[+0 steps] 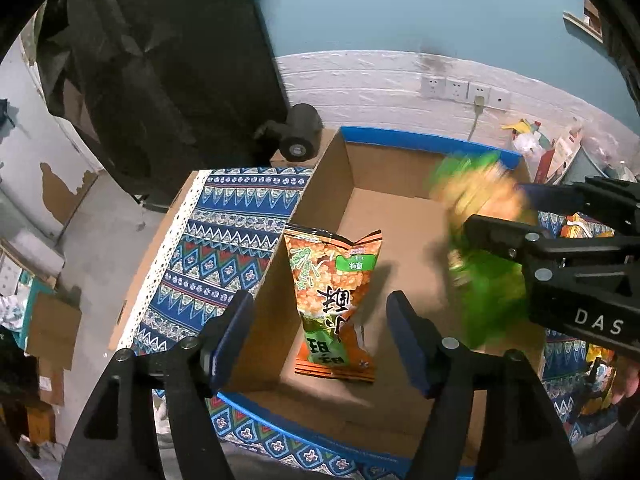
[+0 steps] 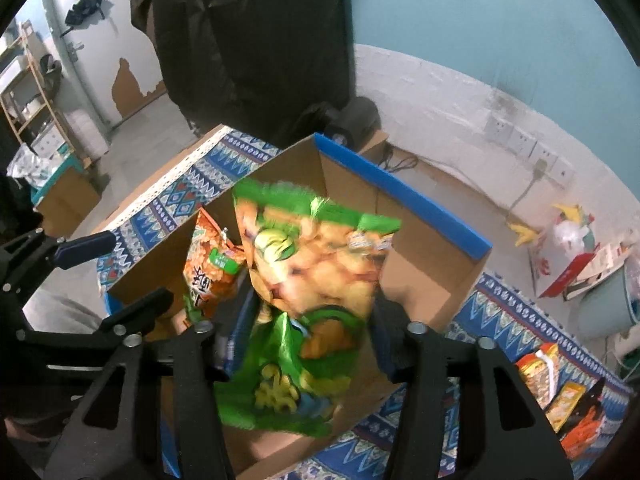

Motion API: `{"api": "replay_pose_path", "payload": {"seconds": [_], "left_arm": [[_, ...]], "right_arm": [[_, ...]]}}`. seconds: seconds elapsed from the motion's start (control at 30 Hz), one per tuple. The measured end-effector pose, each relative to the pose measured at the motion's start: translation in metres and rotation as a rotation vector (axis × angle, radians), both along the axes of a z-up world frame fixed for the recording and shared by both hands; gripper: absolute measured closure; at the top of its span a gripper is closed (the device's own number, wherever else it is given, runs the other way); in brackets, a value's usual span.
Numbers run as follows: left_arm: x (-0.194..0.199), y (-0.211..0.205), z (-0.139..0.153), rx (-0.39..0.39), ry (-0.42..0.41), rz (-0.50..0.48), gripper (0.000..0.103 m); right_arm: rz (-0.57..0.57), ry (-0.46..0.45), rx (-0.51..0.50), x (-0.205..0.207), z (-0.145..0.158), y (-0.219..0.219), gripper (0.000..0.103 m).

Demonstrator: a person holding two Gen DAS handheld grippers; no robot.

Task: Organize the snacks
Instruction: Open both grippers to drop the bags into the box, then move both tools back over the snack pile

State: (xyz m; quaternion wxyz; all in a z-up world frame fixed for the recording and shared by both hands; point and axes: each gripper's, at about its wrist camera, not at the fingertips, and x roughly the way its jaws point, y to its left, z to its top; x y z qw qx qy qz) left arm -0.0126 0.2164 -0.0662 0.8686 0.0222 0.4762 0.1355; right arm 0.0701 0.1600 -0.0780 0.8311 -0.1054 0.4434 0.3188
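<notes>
An open cardboard box with a blue rim stands on a patterned blue cloth. An orange and green snack bag leans upright inside it against the left wall, also in the right wrist view. My left gripper is open and empty just above that bag. A large green snack bag, blurred by motion, hangs between the fingers of my right gripper over the box; it shows in the left wrist view. The jaws stand wide apart, so whether they still hold it I cannot tell.
Several more snack packs lie on the cloth right of the box. A black cylinder sits behind the box by the wall. Wall sockets and clutter are at the back right. The table's left edge drops to the floor.
</notes>
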Motion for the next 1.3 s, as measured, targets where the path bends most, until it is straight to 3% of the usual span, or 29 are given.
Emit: {"api": "replay_pose_path", "payload": {"seconds": [0.13, 0.53, 1.3], "left_arm": [[0.001, -0.002, 0.002, -0.006, -0.004, -0.007, 0.033], [0.005, -0.047, 0.014, -0.056, -0.012, -0.105, 0.030], [0.014, -0.179, 0.003, -0.036, 0.034, -0.361, 0.028]], "right_arm": [[-0.034, -0.022, 0.001, 0.001, 0.004, -0.008, 0.034], [-0.122, -0.080, -0.039, -0.009, 0.023, -0.057, 0.021], [-0.404, 0.020, -0.137, -0.038, 0.000, -0.230, 0.021]]}}
